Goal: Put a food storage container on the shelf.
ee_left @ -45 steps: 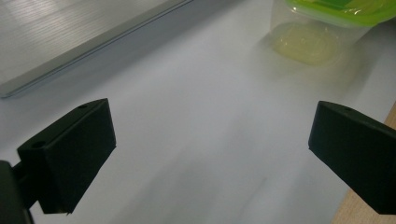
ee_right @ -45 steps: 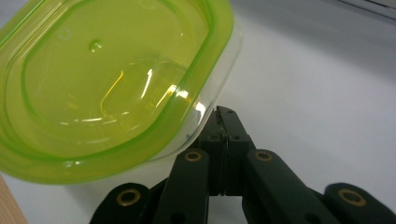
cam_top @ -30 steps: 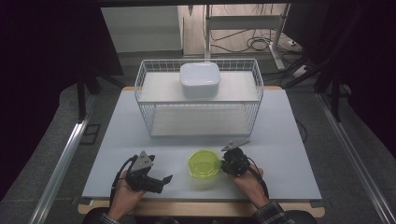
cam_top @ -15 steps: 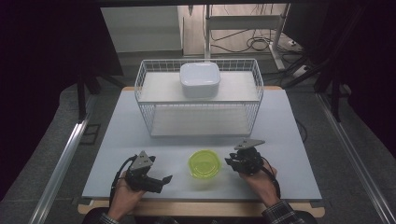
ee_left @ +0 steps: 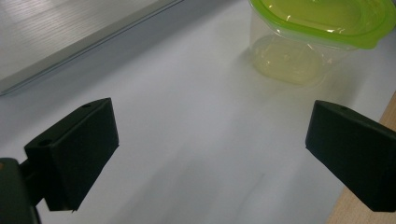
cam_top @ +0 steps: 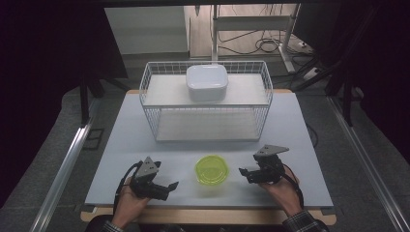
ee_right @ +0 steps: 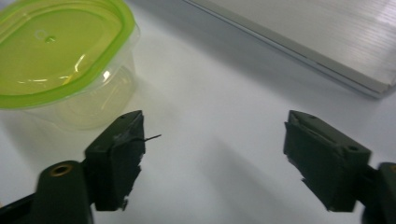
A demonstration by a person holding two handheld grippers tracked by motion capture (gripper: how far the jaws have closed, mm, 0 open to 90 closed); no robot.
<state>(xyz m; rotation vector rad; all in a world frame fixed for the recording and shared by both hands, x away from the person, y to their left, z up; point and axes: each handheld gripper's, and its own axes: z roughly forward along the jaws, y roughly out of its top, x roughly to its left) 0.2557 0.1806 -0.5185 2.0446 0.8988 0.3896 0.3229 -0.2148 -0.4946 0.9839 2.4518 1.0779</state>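
So the green-lidded container [cam_top: 212, 170] sits on the white table [cam_top: 300, 125] near the front edge, pretty much midway between the two hands. It's a clear plastic tub with a lime green lid on top, standing upright, and nothing is touching it.

Right gripper [cam_top: 245, 173] is just to the right of the container, pointing toward it but clear of it. Its jaws have just been opening and now stand spread wide, with only bare table between them. In the right gripper view the container [ee_right: 65, 65] is up at the top left, just past the left-hand jaw, with a visible gap between the two.

Left gripper [cam_top: 170, 186] is on the other side, a bit further off from the container and closer to the table's front edge. Its jaws are spread wide too, with nothing between them. In the left gripper view the container [ee_left: 317, 35] is off at the top right, well beyond the jaw tips.

Further back on the table is a white wire basket rack [cam_top: 205, 104] with a white lidded box [cam_top: 207, 82] sitting on its upper shelf, well apart from both hands and from the green one.
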